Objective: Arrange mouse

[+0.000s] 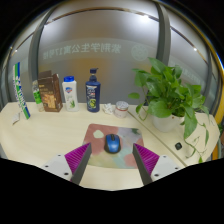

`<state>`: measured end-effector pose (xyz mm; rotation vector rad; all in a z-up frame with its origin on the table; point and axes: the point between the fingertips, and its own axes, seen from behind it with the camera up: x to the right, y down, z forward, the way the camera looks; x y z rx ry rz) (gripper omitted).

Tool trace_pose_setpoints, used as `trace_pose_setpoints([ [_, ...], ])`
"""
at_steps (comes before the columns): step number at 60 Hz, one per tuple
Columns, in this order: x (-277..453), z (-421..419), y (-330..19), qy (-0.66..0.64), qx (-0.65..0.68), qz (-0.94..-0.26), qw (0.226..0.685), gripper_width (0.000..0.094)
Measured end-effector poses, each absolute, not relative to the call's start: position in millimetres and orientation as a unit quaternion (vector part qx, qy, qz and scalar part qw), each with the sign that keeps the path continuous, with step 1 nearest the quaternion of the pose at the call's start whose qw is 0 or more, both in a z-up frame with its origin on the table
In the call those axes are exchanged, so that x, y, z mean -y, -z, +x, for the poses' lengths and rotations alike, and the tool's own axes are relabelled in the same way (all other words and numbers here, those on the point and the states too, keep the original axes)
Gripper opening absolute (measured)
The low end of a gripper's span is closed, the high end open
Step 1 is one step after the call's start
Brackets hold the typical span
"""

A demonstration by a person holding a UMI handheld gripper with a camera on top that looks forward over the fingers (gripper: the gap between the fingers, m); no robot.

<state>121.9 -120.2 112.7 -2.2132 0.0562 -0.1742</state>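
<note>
The gripper (112, 160) is released: its two fingers stand apart, each showing a magenta pad (78, 155), and nothing is held between them.

The mouse (112, 145), dark blue, rests on the mouse mat (99, 134), toward the mat's near edge. It sits just ahead of the fingers, in line with the gap between them, and neither finger touches it. Its long axis runs roughly straight away from the gripper, toward the back of the desk; which end is the front cannot be told.

Positions relative to the mouse mat:
- The mat lies flat on the pale desk (50, 135), patterned in muted reds and greys.
- Beyond the mat, a dark blue bottle (92, 90) stands upright.
- Just beside that bottle, toward the plant, is a small round container (121, 107).
- Beyond and to the left of the mat stand a white bottle (69, 92), a brown box (48, 90) and a tall green-and-white pack (19, 88).
- To the right of the mat, a leafy green plant (170, 95) stands in a white pot (162, 121).

Behind the desk is a glass partition (100, 40) bearing lettering that is not legible.
</note>
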Motion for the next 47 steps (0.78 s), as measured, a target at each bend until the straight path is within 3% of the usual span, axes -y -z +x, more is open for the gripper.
trace_pose_setpoints([
  [16, 219, 105, -171, 0.094, -0.015, -0.881, 0.463, 0.0849],
  [31, 272, 89, -184, 0.089, -0.010, -0.882, 0.463, 0.0849],
  [47, 276, 90, -187, 0.090, -0.010, -0.882, 0.462, 0.0851],
])
